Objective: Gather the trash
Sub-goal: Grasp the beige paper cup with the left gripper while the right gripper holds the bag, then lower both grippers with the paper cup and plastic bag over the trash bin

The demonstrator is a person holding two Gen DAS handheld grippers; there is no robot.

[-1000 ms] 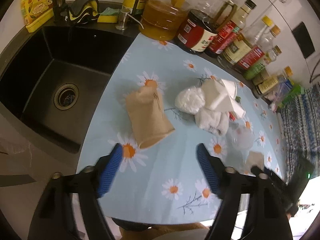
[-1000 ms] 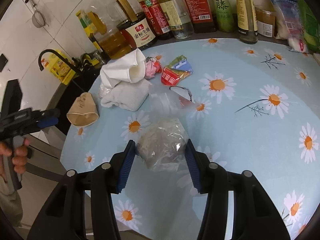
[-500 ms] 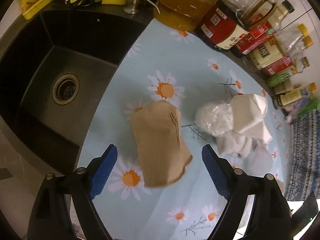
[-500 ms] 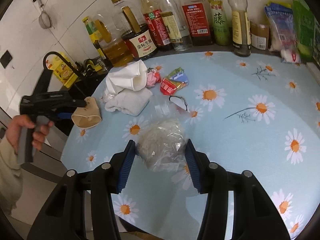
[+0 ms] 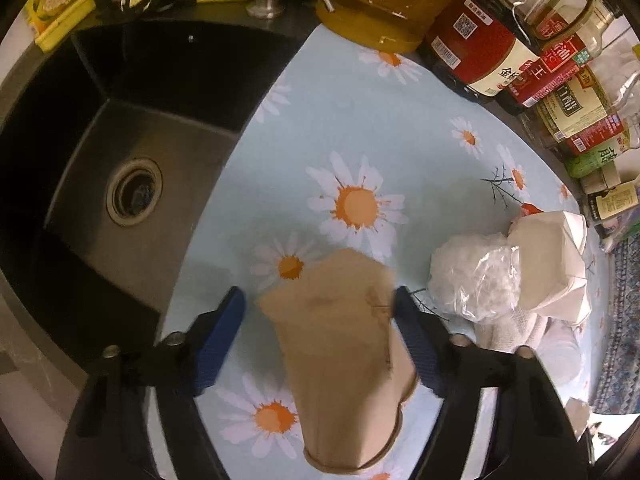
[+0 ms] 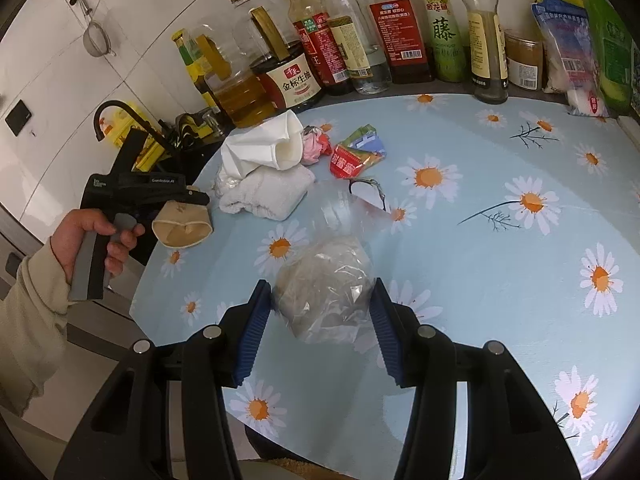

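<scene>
Left gripper has just been closing around the squashed brown paper cup lying at the desk edge by the black sink: right pad touching, left pad still clear, so not clamped. Right gripper is clenched on a crumpled clear plastic bag. Daisy-print light-blue desk; soy sauce jug behind reads "金标生抽".
</scene>
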